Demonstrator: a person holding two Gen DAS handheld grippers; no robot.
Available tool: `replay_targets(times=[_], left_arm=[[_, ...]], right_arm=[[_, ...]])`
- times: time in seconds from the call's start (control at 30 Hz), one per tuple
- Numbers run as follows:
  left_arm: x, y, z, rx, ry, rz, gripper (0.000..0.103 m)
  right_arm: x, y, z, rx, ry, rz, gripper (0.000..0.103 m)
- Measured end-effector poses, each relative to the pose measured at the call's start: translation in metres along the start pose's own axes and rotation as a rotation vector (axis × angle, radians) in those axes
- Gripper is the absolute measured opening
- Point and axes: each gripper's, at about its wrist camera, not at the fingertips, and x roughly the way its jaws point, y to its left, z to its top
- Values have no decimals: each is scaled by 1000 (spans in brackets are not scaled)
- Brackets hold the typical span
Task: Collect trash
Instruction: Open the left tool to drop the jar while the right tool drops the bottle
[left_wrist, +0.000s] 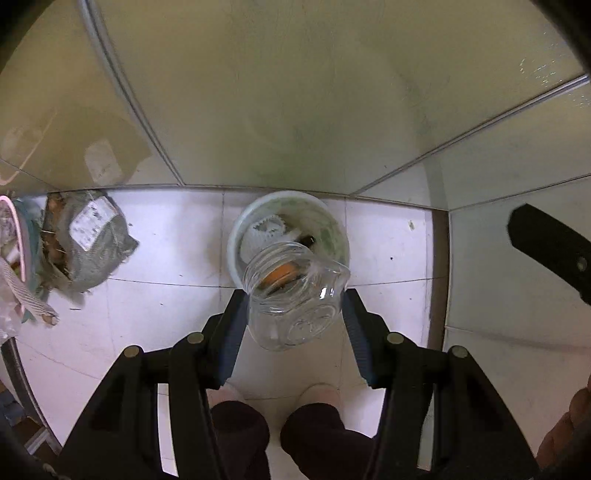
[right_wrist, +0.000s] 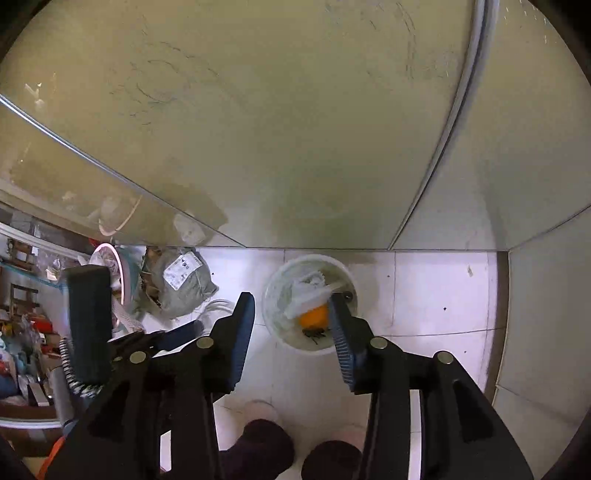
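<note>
Left gripper (left_wrist: 293, 306) fingers clamping glass jar (left_wrist: 295, 295), bin (left_wrist: 236, 236) half hidden; right gripper (right_wrist: 291, 325) fingers spread.

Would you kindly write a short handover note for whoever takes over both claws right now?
Left claw: shut on the clear glass jar, tilted mouth-first over the round white waste bin on the tiled floor; something orange shows behind the jar's mouth.
Right claw: open and empty, hanging above the same bin.
Bin contents: white crumpled paper and an orange scrap, so some trash is already in.
Left to do: whether the jar is fully emptied is unclear. The grey labelled sack lies on the floor to the left of the bin.
</note>
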Motion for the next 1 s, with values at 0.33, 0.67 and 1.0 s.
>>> replay_targets(times=[0.33,0.67,1.0], left_arm=[[12,-30,3,107,16,30,57],[-45,-39,7,99,0,53,58],[-218,-42,10,53,-159,87,58]], right_arm=[[-5,-22,9,65,-10,-34,38],[-43,-15,22,76,-46,-23,38],[-150,33,35,37,-71,-29,38]])
